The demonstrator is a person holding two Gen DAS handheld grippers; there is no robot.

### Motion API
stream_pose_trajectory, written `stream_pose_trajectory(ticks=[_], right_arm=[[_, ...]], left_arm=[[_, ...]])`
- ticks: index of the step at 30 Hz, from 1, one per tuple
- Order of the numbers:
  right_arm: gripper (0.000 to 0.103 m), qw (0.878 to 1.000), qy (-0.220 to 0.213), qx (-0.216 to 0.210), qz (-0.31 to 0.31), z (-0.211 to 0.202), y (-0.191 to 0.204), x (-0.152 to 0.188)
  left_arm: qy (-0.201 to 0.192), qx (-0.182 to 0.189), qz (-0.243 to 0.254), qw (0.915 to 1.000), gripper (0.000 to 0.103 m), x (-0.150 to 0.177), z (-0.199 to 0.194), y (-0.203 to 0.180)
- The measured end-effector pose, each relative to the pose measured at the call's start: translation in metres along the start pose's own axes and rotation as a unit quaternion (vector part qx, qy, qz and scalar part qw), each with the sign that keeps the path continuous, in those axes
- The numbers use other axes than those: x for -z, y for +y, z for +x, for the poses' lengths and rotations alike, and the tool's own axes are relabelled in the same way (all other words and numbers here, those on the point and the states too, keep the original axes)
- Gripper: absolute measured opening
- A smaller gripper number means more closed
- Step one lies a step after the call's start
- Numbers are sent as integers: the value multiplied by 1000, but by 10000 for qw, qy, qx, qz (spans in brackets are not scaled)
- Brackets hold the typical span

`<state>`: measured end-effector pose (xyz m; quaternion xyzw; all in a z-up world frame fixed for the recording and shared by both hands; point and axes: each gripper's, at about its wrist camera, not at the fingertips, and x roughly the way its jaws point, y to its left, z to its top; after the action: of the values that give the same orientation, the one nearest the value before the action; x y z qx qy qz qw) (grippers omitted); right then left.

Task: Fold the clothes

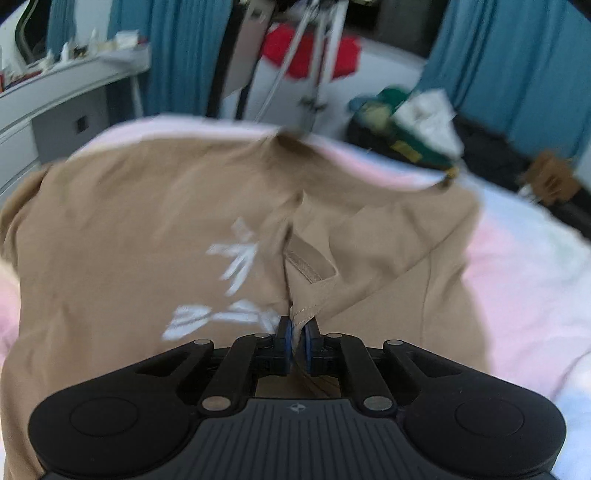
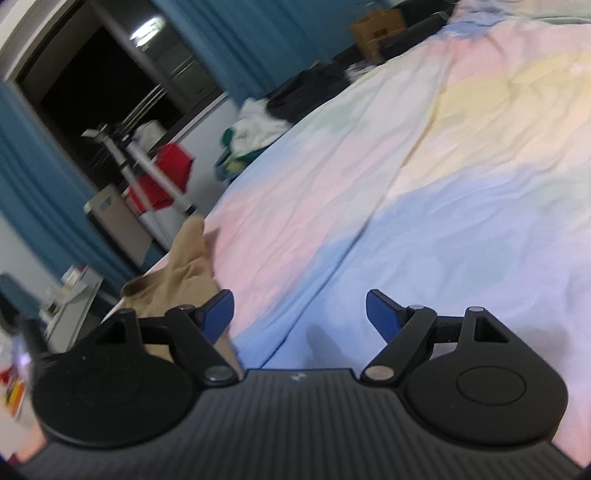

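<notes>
A tan t-shirt (image 1: 129,229) with a white print lies spread on the pastel bedsheet (image 1: 524,280) and fills most of the left wrist view. My left gripper (image 1: 298,334) is shut on a stitched edge of the t-shirt near its neckline, with the cloth pinched between the blue pads. My right gripper (image 2: 300,312) is open and empty, hovering over the pastel bedsheet (image 2: 424,177). A corner of the tan t-shirt (image 2: 184,273) shows just left of its left finger (image 2: 218,314).
A pile of green, white and dark clothes (image 1: 410,122) lies at the far edge of the bed, also in the right wrist view (image 2: 258,129). A drying rack with a red garment (image 1: 314,55) stands beyond. Blue curtains, a white desk (image 1: 70,85) and a cardboard box (image 2: 376,29) surround the bed.
</notes>
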<state>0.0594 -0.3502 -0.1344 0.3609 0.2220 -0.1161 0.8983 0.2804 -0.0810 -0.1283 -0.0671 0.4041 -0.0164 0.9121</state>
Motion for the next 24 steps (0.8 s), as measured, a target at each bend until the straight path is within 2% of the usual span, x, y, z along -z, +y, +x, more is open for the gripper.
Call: stream_pose_trajectory(ticks=[1, 3, 5, 9, 11, 15, 18, 19, 21, 24], right_arm=[[80, 9999, 98, -127, -37, 2, 1, 0], [80, 9993, 188, -307, -123, 1, 4, 1], [80, 9984, 260, -474, -184, -1, 6, 1], [80, 9969, 336, -668, -260, -11, 10, 2], [80, 9966, 341, -685, -318, -18, 12, 3], [80, 9960, 306, -739, -386, -34, 18, 4], [80, 9965, 248, -623, -499, -43, 26, 5], [80, 9969, 224, -553, -509, -46, 28, 5], [80, 9977, 241, -422, -474, -51, 28, 3], [80, 9983, 302, -291, -409, -64, 23, 1]], left_arm=[[12, 29, -51, 10000, 11, 1, 0, 2], [-45, 185, -104, 9998, 20, 2, -13, 5], [-79, 392, 2, 9992, 43, 6, -36, 11], [34, 638, 247, 9976, 60, 29, -99, 39], [195, 623, 208, 9976, 76, 49, -132, 68], [483, 374, 49, 9981, 78, 93, -171, 131], [753, 442, -27, 9962, 76, 116, -182, 164], [891, 436, -9, 9951, 72, 121, -184, 169], [1155, 345, 290, 9923, 70, 131, -186, 169], [1524, -2, 1196, 9811, 71, 150, -190, 163]])
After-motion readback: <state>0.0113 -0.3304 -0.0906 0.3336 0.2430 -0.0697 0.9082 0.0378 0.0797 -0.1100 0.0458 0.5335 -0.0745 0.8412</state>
